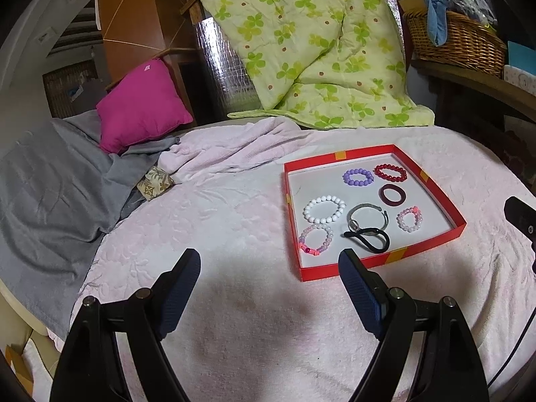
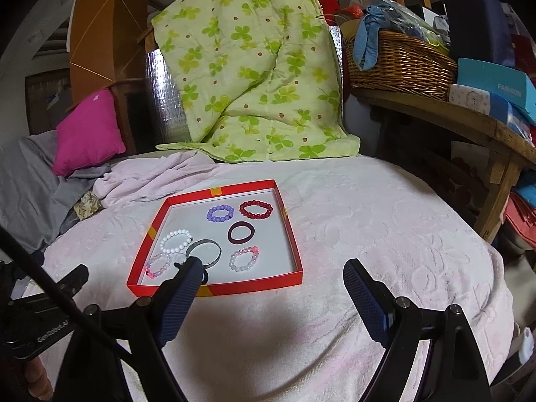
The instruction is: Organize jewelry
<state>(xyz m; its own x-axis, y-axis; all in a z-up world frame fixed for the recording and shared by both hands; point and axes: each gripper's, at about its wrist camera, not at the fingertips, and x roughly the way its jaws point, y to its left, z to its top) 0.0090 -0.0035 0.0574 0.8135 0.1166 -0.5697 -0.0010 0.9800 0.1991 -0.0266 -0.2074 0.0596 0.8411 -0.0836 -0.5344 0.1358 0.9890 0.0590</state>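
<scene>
Both my grippers hang over the pink towel, jaws spread wide, nothing between them. My left gripper sits short of the red tray, which lies ahead and to its right; the left gripper's right fingertip overlaps the tray's near rim in the left view, whether touching I can't tell. My right gripper has the tray ahead and to its left; its left fingertip covers the near left part of the tray in the right view, hiding most of the black hair tie.

All jewelry is in the tray. Near row: pink bead bracelet at left, the black hair tie beside it. Just behind: white bead bracelet, metal bangle touching the hair tie, small pale pink bracelet at right. Further in: dark maroon ring band. Far row: purple bead bracelet and red bead bracelet, side by side, apart.

Beyond the tray, a green clover quilt stands up at the back. Left of it a magenta pillow on a grey blanket. A wicker basket sits on a shelf at far right.
</scene>
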